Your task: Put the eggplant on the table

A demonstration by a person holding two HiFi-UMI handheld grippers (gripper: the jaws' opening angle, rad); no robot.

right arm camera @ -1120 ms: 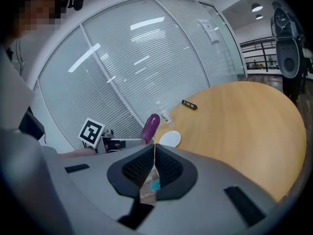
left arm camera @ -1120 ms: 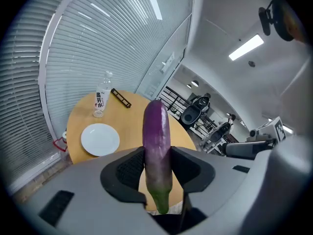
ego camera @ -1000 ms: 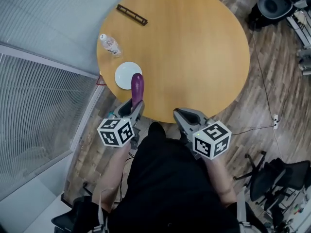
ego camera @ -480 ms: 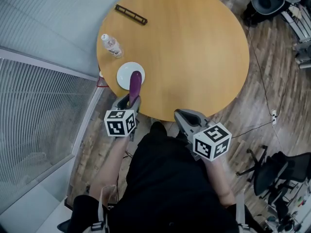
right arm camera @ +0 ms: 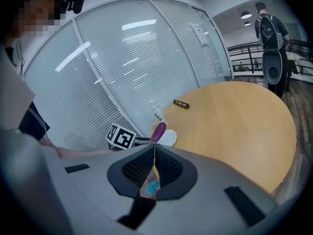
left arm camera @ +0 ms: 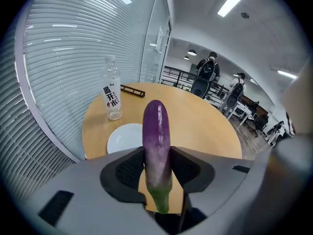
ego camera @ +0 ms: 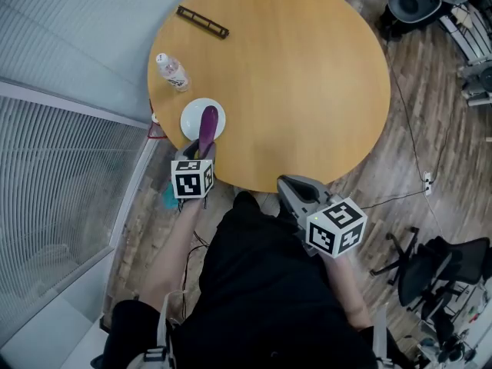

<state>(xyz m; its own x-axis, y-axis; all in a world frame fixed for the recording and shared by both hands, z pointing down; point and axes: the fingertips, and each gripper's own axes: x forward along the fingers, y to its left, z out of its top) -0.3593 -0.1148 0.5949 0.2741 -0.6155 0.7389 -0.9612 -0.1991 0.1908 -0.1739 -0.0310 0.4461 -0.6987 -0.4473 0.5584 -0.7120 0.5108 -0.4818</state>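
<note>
Two tools are seen. The left hand-held gripper [ego camera: 201,149] is clenched on the eggplant [ego camera: 207,123] at its green stem end. Its long axis runs along the jaws, away from the person, with the purple tip over the white plate [ego camera: 191,120] at the round worktop's [ego camera: 307,75] near edge. The right hand-held gripper [ego camera: 297,187] is pressed closed, with nothing held.

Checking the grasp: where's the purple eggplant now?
The purple eggplant is clamped in the left gripper, head view's left, overlapping the white plate at the near edge of the round wooden table.
</note>
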